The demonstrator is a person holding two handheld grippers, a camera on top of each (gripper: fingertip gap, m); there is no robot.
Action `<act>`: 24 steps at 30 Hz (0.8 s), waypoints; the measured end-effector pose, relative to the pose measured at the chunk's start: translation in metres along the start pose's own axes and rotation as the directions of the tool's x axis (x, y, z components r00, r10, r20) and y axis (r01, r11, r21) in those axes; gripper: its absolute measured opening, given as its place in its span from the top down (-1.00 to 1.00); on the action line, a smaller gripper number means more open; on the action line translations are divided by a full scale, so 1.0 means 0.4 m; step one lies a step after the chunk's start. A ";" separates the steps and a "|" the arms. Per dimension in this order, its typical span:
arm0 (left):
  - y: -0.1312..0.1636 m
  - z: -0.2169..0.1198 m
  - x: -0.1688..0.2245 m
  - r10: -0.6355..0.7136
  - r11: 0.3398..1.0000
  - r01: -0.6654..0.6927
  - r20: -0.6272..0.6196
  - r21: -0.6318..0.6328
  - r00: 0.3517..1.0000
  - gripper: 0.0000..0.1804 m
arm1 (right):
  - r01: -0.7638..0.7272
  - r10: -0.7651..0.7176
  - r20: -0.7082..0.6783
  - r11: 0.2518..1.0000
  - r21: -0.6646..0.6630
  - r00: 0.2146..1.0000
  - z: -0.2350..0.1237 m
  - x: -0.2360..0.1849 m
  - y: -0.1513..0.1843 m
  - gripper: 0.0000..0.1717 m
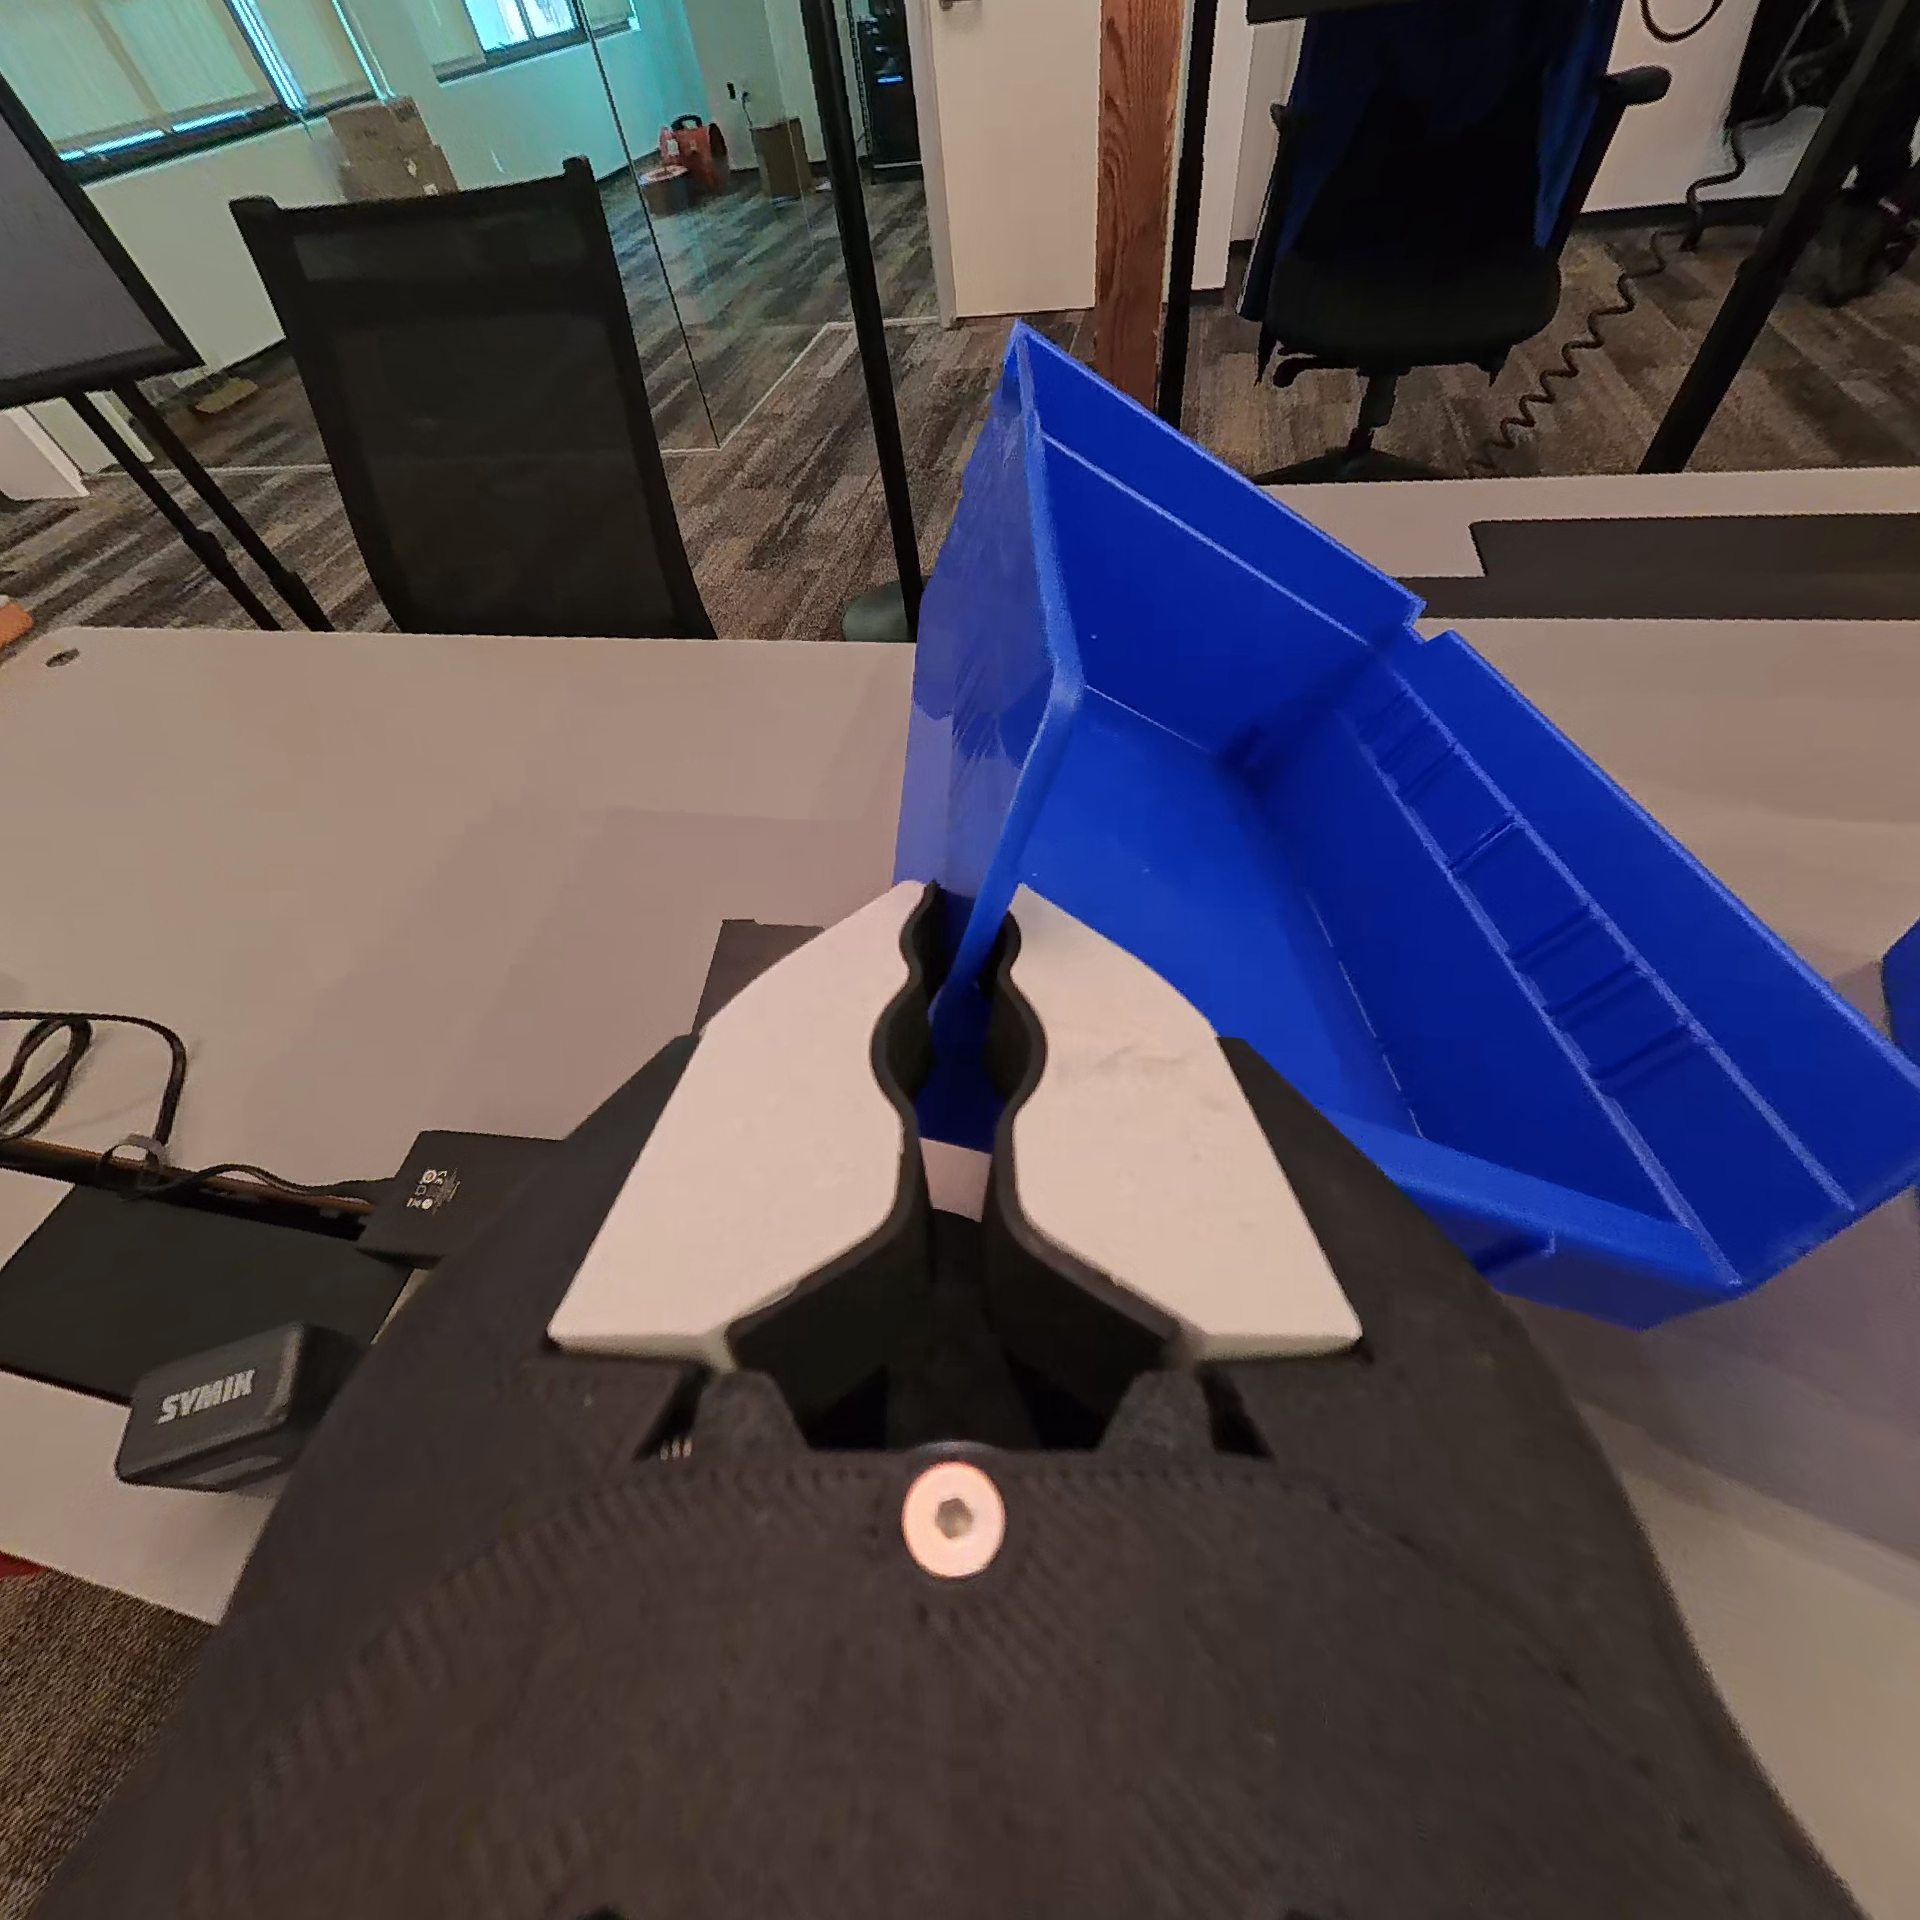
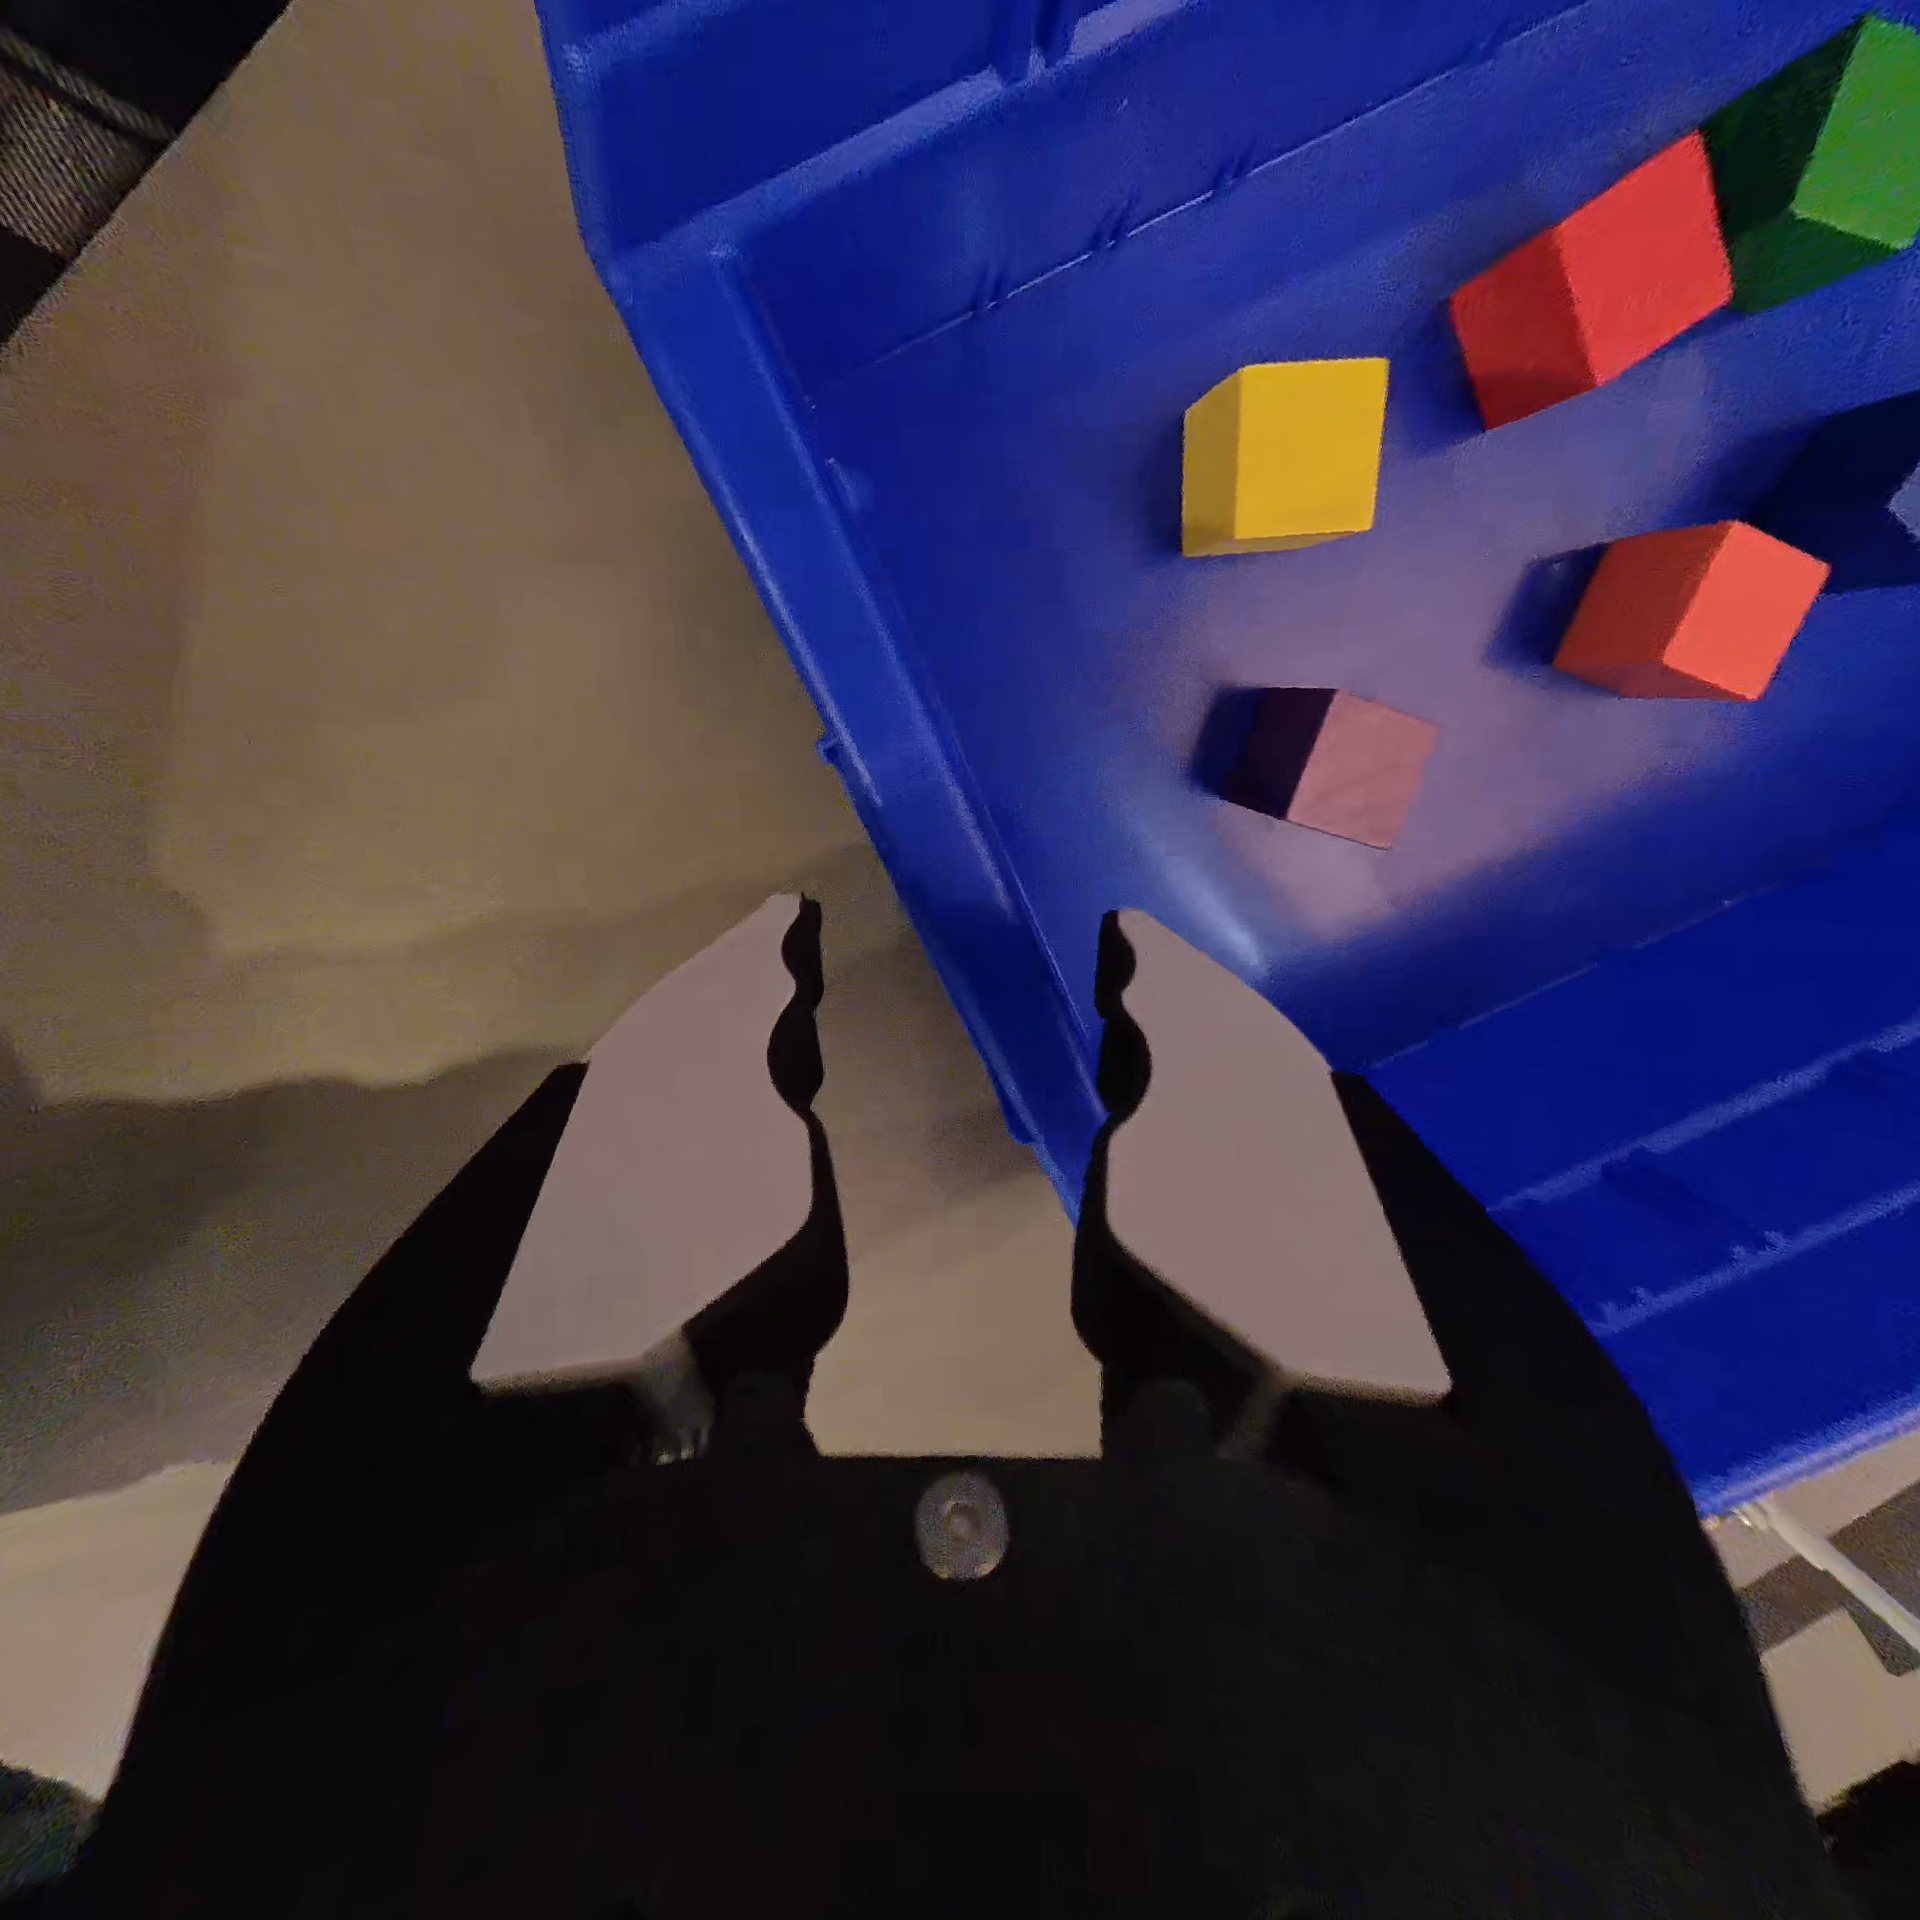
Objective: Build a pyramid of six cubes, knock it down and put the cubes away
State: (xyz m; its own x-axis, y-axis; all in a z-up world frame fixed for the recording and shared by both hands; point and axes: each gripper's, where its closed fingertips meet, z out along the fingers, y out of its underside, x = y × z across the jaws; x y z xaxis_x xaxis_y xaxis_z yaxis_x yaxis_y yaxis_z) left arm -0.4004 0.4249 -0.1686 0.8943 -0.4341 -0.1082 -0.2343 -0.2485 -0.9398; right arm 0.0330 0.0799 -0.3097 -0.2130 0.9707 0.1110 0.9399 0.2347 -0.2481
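My left camera is looking forward, close along the blue bin (image 1: pixel 1299 831) rim; my right is peering down into that bin (image 2: pixel 1039 520).

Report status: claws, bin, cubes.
Left claw clamped on blue bin wall, bin tilted. Right claw open, straddling rim. Cubes inside bin. Nothing blocking.

Green cube (image 2: pixel 1839 156) cut off by top-right edge; bin (image 2: pixel 1039 312) wall blurred, running past frame edges.
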 end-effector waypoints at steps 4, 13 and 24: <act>-0.008 -0.011 -0.007 -0.011 1.000 0.011 -0.001 0.016 1.000 0.93 | 0.009 -0.009 -0.022 1.000 -0.012 1.000 0.020 0.000 0.005 0.54; -0.017 -0.069 -0.042 -0.049 0.997 0.049 0.002 0.059 0.999 0.92 | -0.013 0.013 -0.028 1.000 0.012 1.000 0.032 0.032 -0.030 0.66; -0.028 -0.213 -0.091 -0.083 0.988 0.079 0.028 0.130 0.996 0.91 | -0.217 0.220 -0.078 0.975 0.036 0.972 0.077 0.215 -0.114 0.69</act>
State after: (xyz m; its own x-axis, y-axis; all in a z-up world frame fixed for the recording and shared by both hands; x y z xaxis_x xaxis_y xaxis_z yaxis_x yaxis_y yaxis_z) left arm -0.4629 0.3699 -0.1264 0.9208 -0.3880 -0.0389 -0.1120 -0.1675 -0.9795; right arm -0.0365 0.1544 -0.3185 0.0202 0.9915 0.1288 0.9535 0.0196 -0.3009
